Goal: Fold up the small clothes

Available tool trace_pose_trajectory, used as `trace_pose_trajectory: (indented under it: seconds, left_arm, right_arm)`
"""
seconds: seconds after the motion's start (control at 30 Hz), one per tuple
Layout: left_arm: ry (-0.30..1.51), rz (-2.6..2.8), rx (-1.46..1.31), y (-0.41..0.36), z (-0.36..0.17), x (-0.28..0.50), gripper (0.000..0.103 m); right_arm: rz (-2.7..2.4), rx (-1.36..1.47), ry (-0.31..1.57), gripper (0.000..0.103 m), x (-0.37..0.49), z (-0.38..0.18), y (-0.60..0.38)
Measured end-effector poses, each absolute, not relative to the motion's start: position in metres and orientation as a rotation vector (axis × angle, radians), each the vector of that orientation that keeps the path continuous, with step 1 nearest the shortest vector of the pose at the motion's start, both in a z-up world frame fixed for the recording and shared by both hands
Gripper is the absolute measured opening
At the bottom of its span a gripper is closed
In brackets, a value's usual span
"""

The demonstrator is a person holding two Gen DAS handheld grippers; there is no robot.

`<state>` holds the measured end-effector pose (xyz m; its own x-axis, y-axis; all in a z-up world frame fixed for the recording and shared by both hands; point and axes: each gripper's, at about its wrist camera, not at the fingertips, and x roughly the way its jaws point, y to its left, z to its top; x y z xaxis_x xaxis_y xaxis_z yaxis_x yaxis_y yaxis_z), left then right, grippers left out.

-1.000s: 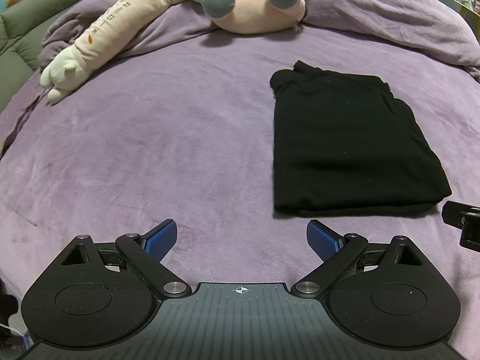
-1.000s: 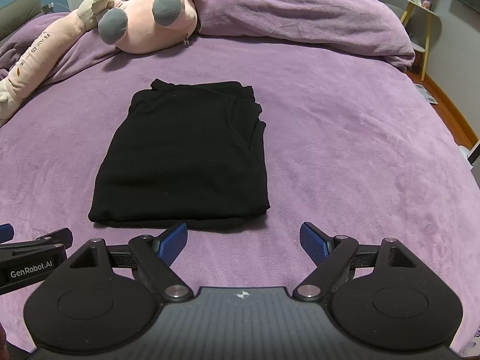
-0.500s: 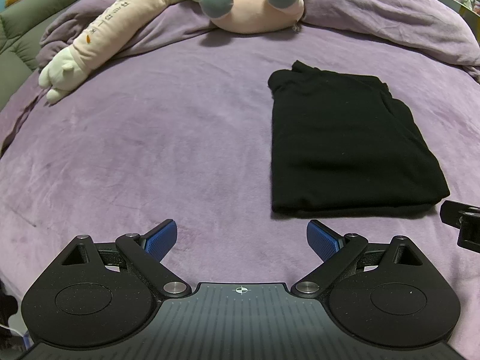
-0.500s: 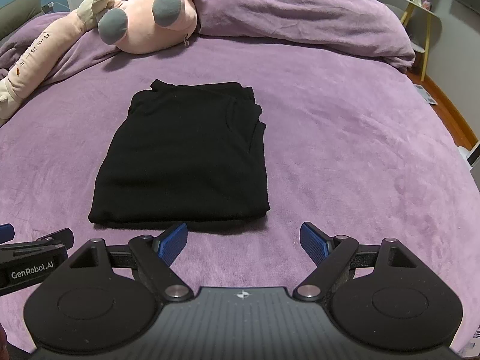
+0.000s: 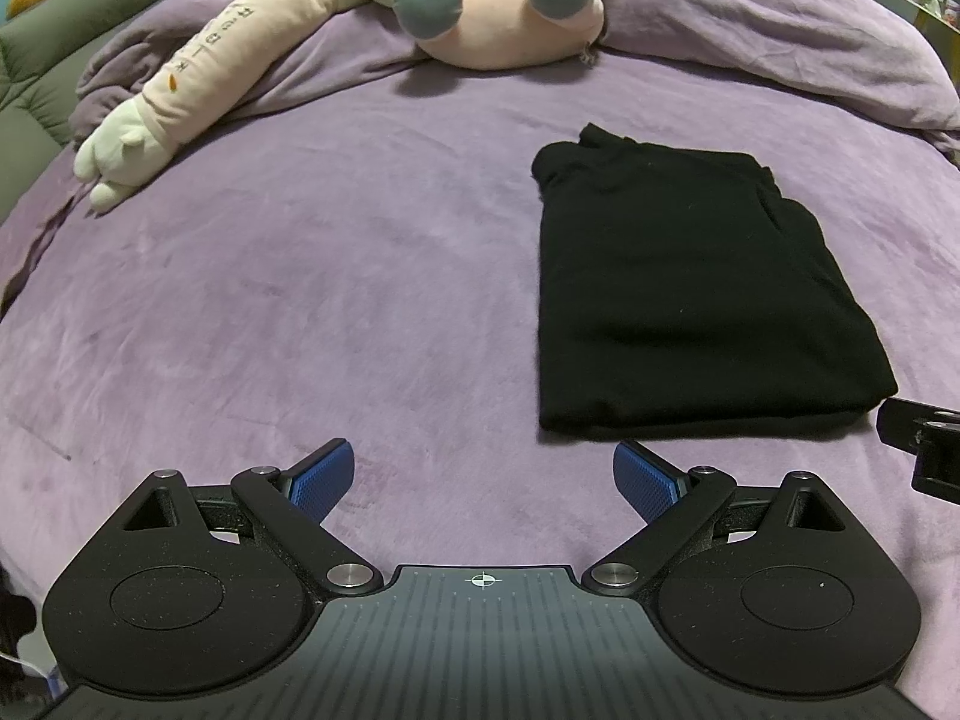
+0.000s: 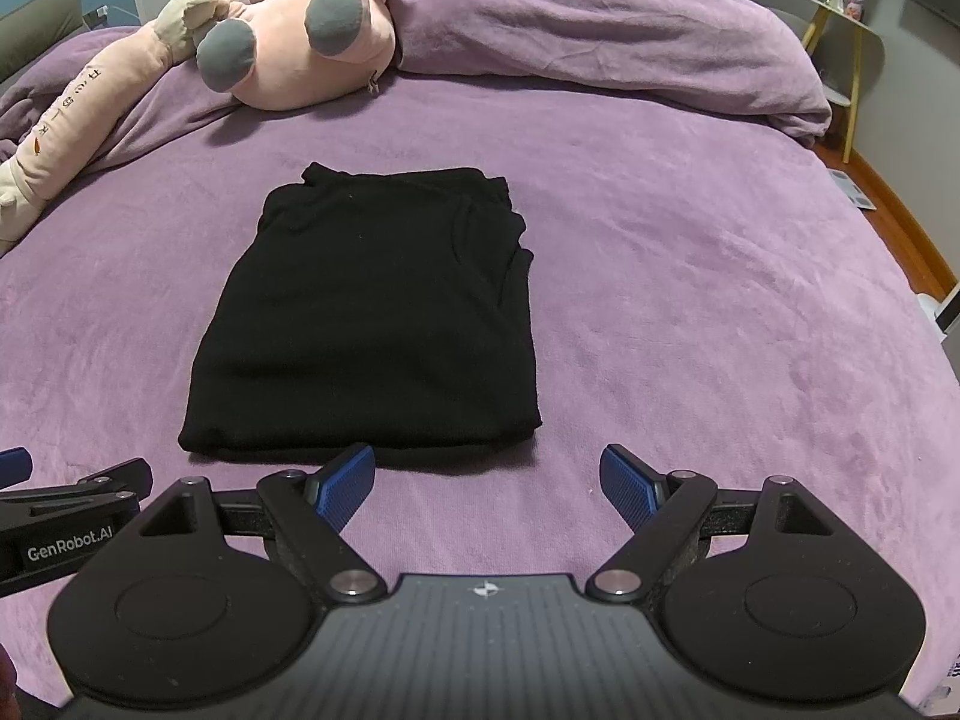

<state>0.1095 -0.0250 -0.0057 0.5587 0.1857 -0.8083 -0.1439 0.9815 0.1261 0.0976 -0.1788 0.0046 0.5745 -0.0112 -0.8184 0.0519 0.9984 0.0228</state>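
With the black garment (image 6: 366,318) lying folded at frame centre on the bed (image 6: 690,300), both tools, left (image 5: 483,477) and right (image 6: 489,477), are held open and empty, so a further fold or release is judged next.

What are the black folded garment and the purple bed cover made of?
The black folded garment looks like a soft matte knit, maybe cotton or fleece: no shine, thick rounded fold edges. The purple bed cover looks like plush fleece or velour: a short nap with lighter and darker brushed patches.

Folded garment (image 6: 366,324): plain black. Blanket (image 6: 690,276): solid purple. Plush toy (image 6: 312,42): pink with grey foot pads. Long plush (image 5: 210,78): pale pink, cream paw, dark printed characters. Gripper pads (image 6: 345,483): blue.
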Motion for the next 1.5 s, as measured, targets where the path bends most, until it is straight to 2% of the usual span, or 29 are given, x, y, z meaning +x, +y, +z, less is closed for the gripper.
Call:
trace_pose_trajectory:
  seconds: [1.03,1.13,1.5]
  left_arm:
    - [0.946,0.181,0.036,-0.0229,-0.005,0.1149,0.096]
    - [0.888,0.174,0.057,-0.0245,-0.0021,0.1093,0.095]
    - [0.907,0.149,0.112,-0.032,-0.0026,0.1105,0.096]
  right_arm:
    - [-0.041,0.054,0.957,0.083,0.0997,0.0046,-0.1804]
    - [-0.044,0.056,0.957,0.083,0.0996,0.0048,-0.1804]
    - [-0.059,0.066,0.949,0.083,0.0974,0.0066,-0.1779]
